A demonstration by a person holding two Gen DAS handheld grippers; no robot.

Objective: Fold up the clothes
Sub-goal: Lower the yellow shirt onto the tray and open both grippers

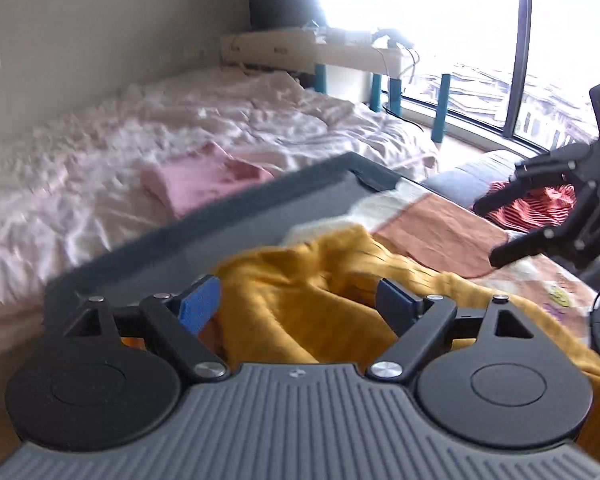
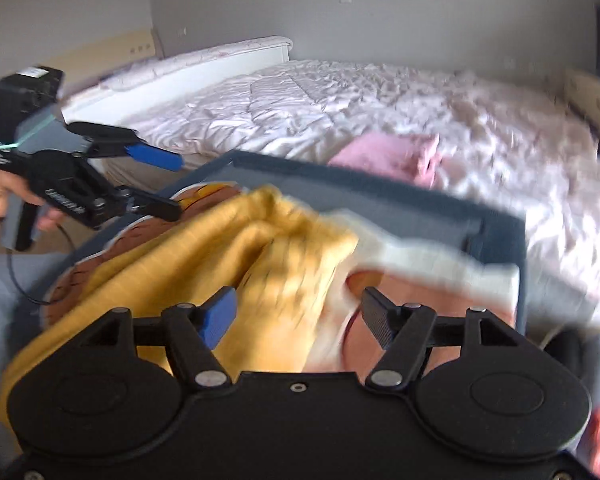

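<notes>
Meanwhile, a yellow garment (image 1: 320,292) lies rumpled and unfolded on the worktop (image 1: 204,232), both the left claw (image 1: 296,300) and right claw (image 2: 296,312) gaping empty over it, while a pink piece (image 1: 204,180) sits folded on the bed (image 1: 80,184) at eleven o'clock.

The mustard garment (image 1: 300,280) is matt cloth with a fine ribbed weave. It lies on a smooth peach-and-cream printed cover (image 1: 432,224) over the worktop (image 1: 236,216), whose dark grey edge looks like soft matt fabric. The left claw (image 1: 298,300) has matt black plastic arms, shiny metal pivot pins, and blue textured pads (image 1: 200,304). The bed (image 1: 100,168) wears crinkled pale pink cloth with a slight sheen.
</notes>
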